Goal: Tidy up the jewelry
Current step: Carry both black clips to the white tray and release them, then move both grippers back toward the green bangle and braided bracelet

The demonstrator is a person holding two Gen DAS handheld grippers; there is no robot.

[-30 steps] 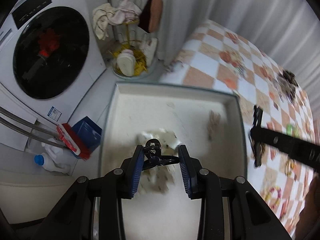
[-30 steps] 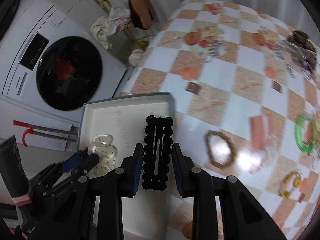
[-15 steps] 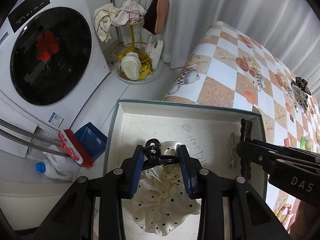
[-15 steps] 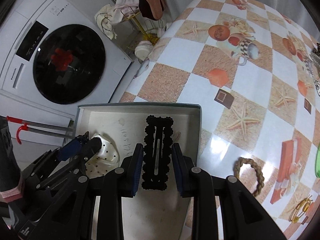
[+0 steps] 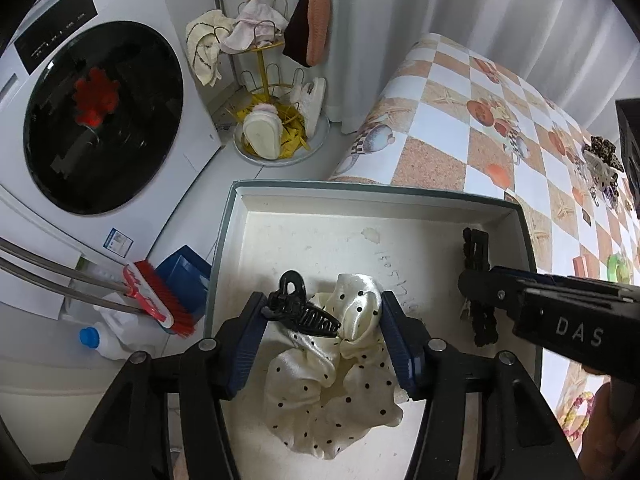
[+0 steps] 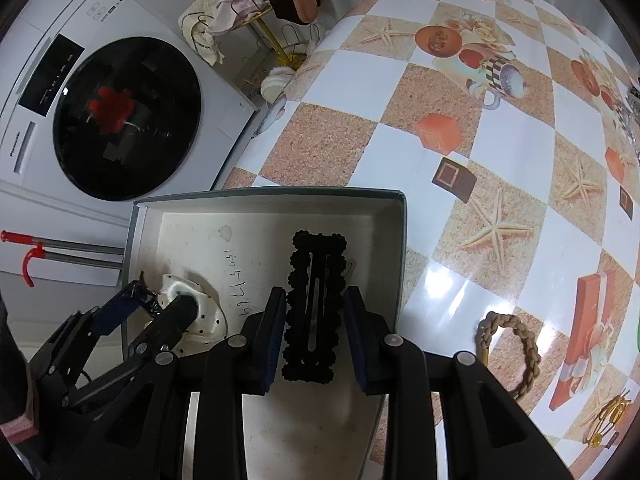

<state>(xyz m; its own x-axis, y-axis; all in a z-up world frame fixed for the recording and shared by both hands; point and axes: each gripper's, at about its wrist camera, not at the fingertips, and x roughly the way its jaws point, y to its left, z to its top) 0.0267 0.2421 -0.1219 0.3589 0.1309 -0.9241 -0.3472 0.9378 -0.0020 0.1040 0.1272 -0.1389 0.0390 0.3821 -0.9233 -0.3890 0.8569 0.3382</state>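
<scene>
White front-load washing machine (image 5: 96,120) at left, dark round door, red item inside. Gold wire rack (image 5: 264,76) beside it – cloths, slippers hung and piled in base. White curtain (image 5: 400,4) behind. Table with checkered orange-white cloth (image 6: 460,128), starfish prints, glare patch. Red brush (image 5: 160,300), blue dustpan (image 5: 184,280), bottle (image 5: 104,340) on floor.

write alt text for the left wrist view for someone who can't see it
The left gripper, fingers open, hangs over a shallow white tray, where a black claw clip lies on a cream polka-dot scrunchie. The right gripper reaches in from the right with a black snap clip.
</scene>
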